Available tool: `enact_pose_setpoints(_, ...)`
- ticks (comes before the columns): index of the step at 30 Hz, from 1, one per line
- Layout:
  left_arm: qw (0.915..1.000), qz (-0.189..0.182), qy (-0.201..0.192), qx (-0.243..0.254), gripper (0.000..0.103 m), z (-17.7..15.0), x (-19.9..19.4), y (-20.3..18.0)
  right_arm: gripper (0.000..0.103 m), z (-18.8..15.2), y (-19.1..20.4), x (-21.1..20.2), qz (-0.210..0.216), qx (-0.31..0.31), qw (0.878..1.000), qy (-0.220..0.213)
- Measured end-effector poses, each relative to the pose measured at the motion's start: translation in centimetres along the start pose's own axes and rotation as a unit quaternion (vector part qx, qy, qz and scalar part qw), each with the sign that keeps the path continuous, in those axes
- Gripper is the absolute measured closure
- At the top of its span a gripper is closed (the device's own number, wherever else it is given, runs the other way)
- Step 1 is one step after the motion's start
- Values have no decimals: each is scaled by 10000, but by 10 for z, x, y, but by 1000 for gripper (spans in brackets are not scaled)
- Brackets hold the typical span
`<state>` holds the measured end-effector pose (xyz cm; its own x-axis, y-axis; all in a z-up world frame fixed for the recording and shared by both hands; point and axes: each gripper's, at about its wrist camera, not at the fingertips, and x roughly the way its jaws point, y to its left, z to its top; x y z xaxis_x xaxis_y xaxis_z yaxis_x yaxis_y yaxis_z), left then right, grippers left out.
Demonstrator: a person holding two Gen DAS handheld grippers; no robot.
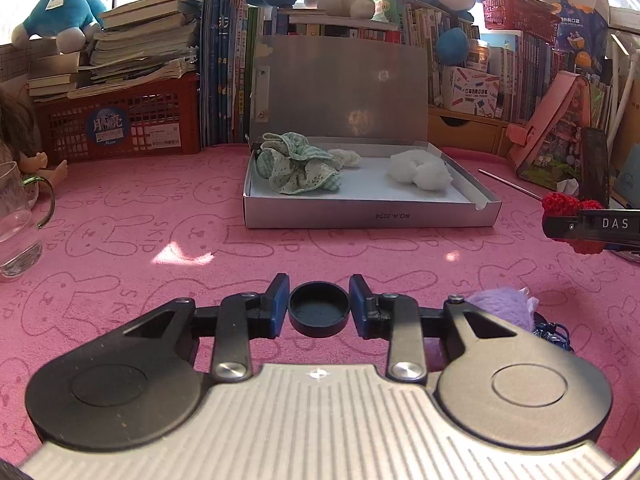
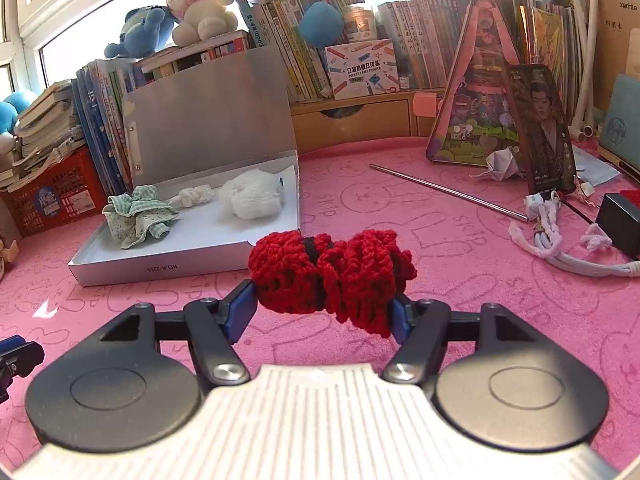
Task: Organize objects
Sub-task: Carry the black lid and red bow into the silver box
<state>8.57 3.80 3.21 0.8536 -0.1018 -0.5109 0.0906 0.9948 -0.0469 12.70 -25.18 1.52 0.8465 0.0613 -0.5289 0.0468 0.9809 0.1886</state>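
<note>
Left jaws: the left gripper [image 1: 319, 307] is pinching a small round black plastic cap [image 1: 319, 313] between its blue pads [image 1: 279, 305], nearly closed, the cap's hollow side facing up.
Right jaws: the right gripper [image 2: 323, 309] is clamping a red crocheted yarn scrunchie [image 2: 330, 276] at about half width, blue pads pressing both ends; no earlier view is given to compare.
Cap position: the cap is sitting at 6 o'clock from the box, above the pink rabbit-print cloth on the counter [image 1: 140, 240].
Scrunchie position: in the right wrist view it is hanging at 4 o'clock from the box's near corner; in the left wrist view it is showing at 3 o'clock.
Box: an open silver cardboard box [image 2: 160, 268] is lying on the counter with its lid standing upright behind.
Box contents: a green checked fabric scrunchie [image 2: 138, 216] is lying at the left end, a thin white twisted hair tie [image 2: 192, 196] in the middle, a fluffy white scrunchie [image 2: 252, 198] toward the right.
Counter, right side: a thin metal straw [image 2: 448, 192] is lying at 2 o'clock from the red scrunchie, a bundle of white cable [image 2: 560, 248] at 3 o'clock.
Counter, left side: a clear glass mug [image 1: 18, 220] is standing at 9 o'clock in the left wrist view.
Near left gripper: a fuzzy purple item [image 1: 504, 308] is lying just beside its right arm; what it is cannot be told.
</note>
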Motion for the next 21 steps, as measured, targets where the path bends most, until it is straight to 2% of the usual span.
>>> enact_pose_setpoints(7,9999,-78,-91,56,65,24,16,-8,35,9,6,2,126,-91,9999,-16)
enact_pose_setpoints(21,9986,-328,-334,-227,65,81,50,0,35,36,26,21,368,-313,9988,-21)
